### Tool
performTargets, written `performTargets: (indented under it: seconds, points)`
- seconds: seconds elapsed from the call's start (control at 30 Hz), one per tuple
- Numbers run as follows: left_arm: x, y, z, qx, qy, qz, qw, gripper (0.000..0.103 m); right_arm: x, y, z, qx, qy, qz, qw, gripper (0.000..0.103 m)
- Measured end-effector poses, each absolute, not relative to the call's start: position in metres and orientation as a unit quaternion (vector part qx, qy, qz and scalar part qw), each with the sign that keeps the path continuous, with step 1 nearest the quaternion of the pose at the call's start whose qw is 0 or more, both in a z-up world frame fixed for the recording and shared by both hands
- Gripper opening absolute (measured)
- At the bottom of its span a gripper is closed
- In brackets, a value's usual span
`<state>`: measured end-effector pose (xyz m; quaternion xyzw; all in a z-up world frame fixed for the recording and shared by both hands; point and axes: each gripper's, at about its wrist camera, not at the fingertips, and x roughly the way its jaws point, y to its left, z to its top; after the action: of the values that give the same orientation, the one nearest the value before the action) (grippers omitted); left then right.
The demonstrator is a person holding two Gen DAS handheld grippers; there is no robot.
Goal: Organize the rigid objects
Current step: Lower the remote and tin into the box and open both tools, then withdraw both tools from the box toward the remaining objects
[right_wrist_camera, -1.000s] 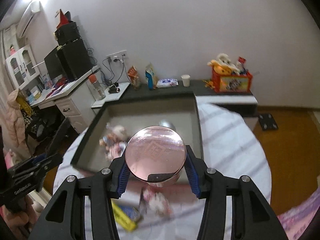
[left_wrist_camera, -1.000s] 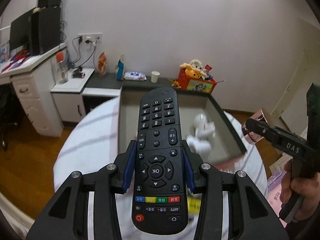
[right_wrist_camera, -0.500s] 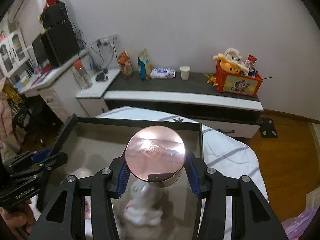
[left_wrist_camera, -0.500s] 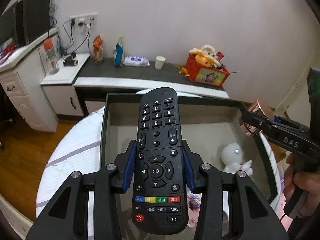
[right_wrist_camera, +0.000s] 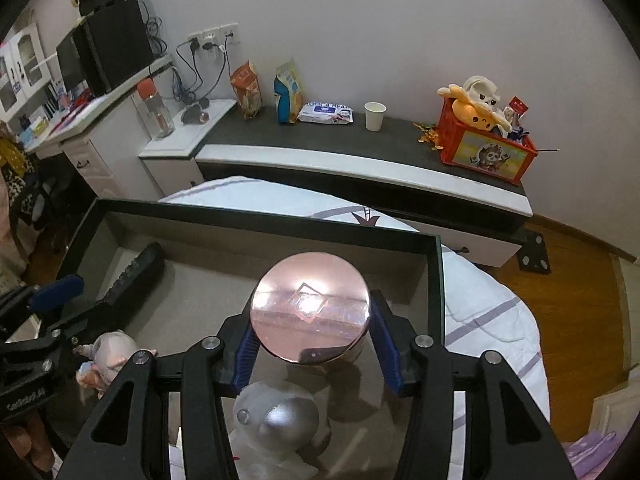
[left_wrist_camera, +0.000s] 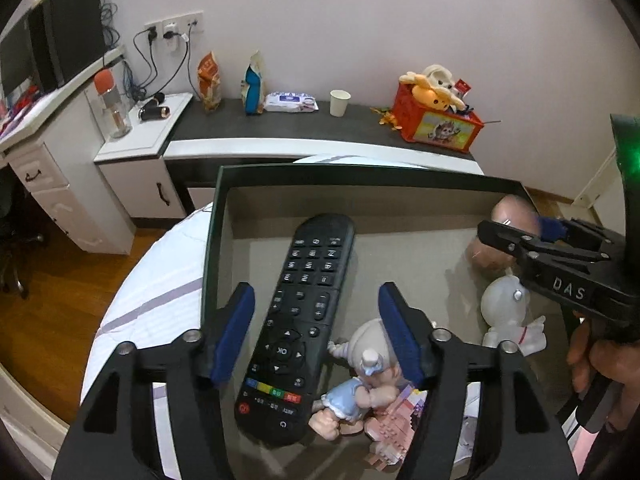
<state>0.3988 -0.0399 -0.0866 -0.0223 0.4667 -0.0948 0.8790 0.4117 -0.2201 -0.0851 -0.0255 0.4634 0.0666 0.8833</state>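
Left gripper (left_wrist_camera: 316, 330) spread wide, clear of the black remote (left_wrist_camera: 298, 330) lying flat on the floor of the grey box (left_wrist_camera: 400, 178), buttons up. Doll (left_wrist_camera: 360, 380) just right of it. Right gripper (right_wrist_camera: 310, 350) clenched on a round pink tin (right_wrist_camera: 310, 310), shiny lid, over the box.

"DAS" stands in pale letters on the right claw (left_wrist_camera: 520, 236). "OK" marks the centre key of the remote (left_wrist_camera: 298, 330) between the left claw's (left_wrist_camera: 318, 336) fingers.
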Motion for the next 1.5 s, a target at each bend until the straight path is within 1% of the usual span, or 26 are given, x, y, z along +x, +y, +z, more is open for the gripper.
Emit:
performTargets:
  seconds: [0.03, 0.1, 0.17, 0.2, 0.27, 0.53, 0.9, 1.23, 1.5]
  points:
    - [0.399, -0.041, -0.086, -0.020, 0.469, -0.097, 0.878, 0.073, 0.411, -0.219, -0.084, -0.028, 0.461, 0.068, 0.885, 0.080]
    - [0.398, -0.045, -0.086, -0.015, 0.472, -0.102, 0.876, 0.083, 0.410, -0.217, -0.082, -0.033, 0.457, 0.067, 0.886, 0.081]
    - [0.396, -0.048, -0.083, -0.009, 0.469, -0.101, 0.877, 0.088, 0.410, -0.218, -0.081, -0.030, 0.459, 0.063, 0.886, 0.081]
    - [0.395, -0.049, -0.081, -0.006, 0.468, -0.099, 0.878, 0.094, 0.408, -0.220, -0.080, -0.023, 0.459, 0.061, 0.886, 0.081]
    - [0.389, -0.048, -0.076, -0.003, 0.461, -0.090, 0.883, 0.100, 0.405, -0.224, -0.077, -0.011, 0.457, 0.059, 0.887, 0.081]
    - [0.353, -0.035, -0.045, -0.004, 0.430, -0.084, 0.899, 0.102, 0.364, -0.232, -0.050, 0.016, 0.440, 0.062, 0.896, 0.083]
    - [0.252, -0.039, -0.007, 0.000, 0.382, -0.098, 0.919, 0.103, 0.234, -0.225, -0.006, 0.034, 0.386, 0.056, 0.920, 0.083]
    - [0.168, -0.039, 0.016, -0.011, 0.354, -0.108, 0.929, 0.103, 0.136, -0.225, -0.004, 0.050, 0.373, 0.041, 0.926, 0.083]
    - [0.120, -0.032, 0.015, -0.014, 0.350, -0.088, 0.933, 0.103, 0.086, -0.225, -0.008, 0.070, 0.363, 0.041, 0.928, 0.083]
